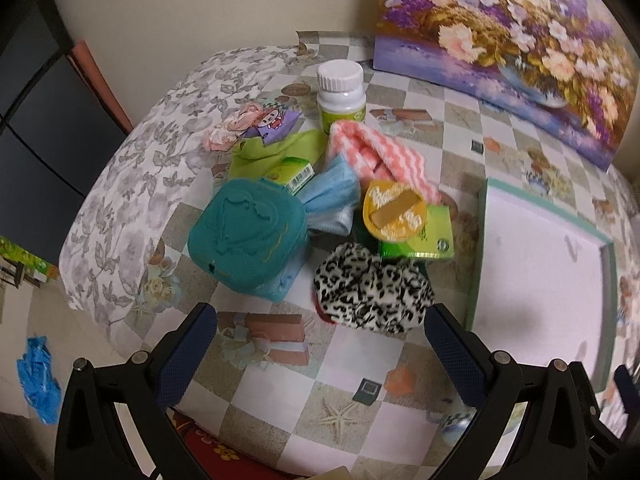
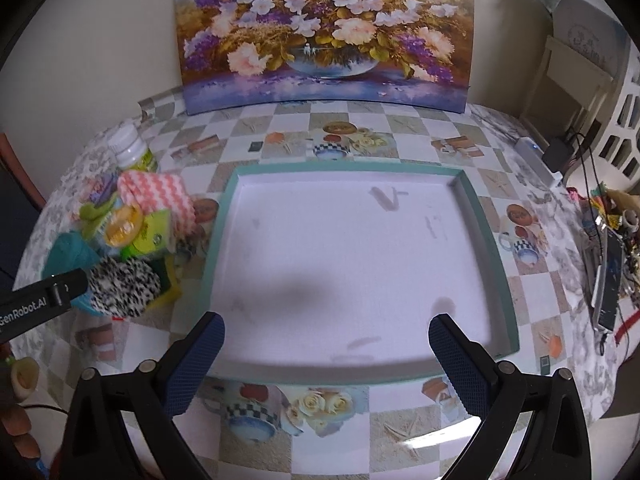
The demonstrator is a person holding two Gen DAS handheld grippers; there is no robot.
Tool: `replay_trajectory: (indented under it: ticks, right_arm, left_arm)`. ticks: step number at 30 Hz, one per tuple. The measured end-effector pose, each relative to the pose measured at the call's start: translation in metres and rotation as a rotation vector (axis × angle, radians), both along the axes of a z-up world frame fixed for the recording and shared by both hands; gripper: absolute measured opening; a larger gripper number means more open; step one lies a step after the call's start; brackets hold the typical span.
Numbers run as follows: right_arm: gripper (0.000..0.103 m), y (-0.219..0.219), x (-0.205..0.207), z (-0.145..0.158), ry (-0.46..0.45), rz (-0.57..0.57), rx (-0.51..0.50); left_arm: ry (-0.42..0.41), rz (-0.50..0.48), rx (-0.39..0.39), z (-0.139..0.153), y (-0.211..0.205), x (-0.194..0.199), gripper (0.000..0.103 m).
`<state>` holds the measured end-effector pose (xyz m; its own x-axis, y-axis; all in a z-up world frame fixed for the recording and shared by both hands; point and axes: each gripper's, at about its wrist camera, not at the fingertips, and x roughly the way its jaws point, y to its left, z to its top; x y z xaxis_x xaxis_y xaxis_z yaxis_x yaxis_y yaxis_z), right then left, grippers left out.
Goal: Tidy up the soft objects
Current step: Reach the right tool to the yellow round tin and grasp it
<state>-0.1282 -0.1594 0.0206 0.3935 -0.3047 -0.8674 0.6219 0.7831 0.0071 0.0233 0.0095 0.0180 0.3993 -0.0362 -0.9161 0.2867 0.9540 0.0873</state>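
Note:
A pile of objects lies on the checkered tablecloth. In the left wrist view I see a leopard-print soft pouch (image 1: pixel 372 288), a teal soft case (image 1: pixel 246 236), a blue face mask (image 1: pixel 332 196), a pink-and-white zigzag cloth (image 1: pixel 376 152) and a pink fabric flower (image 1: pixel 232 126). My left gripper (image 1: pixel 320 356) is open and empty, just in front of the leopard pouch. My right gripper (image 2: pixel 326 358) is open and empty over the near edge of a teal-rimmed tray (image 2: pixel 484 216) with a bare white floor. The leopard pouch (image 2: pixel 120 288) and zigzag cloth (image 2: pixel 156 194) lie left of the tray.
A white pill bottle (image 1: pixel 340 92), green boxes (image 1: pixel 424 240) and a yellow lidded cup (image 1: pixel 394 210) sit in the pile. A flower painting (image 2: pixel 324 36) leans on the wall behind. Cables and clutter (image 2: pixel 604 264) lie at the table's right edge. The table's left edge drops off.

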Motion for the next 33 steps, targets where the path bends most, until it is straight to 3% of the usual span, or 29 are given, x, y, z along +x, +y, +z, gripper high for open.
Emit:
replay_trajectory:
  ticks: [8, 14, 27, 33]
  right_arm:
    - [0.103, -0.017, 0.029, 0.016, -0.046, 0.033, 0.047]
    - [0.103, -0.010, 0.075, 0.013, -0.061, 0.128, 0.084]
    - [0.103, 0.042, 0.165, -0.016, -0.024, 0.327, 0.154]
    - [0.103, 0.057, 0.181, -0.038, 0.015, 0.337, 0.198]
  left_arm:
    - [0.010, 0.035, -0.120, 0.026, -0.005, 0.033, 0.103]
    - [-0.013, 0.093, -0.136, 0.034, 0.002, 0.067, 0.103]
    - [0.016, 0.204, -0.198, 0.017, 0.036, 0.129, 0.103]
    - [0.034, 0.222, -0.150, 0.003, 0.049, 0.140, 0.103]
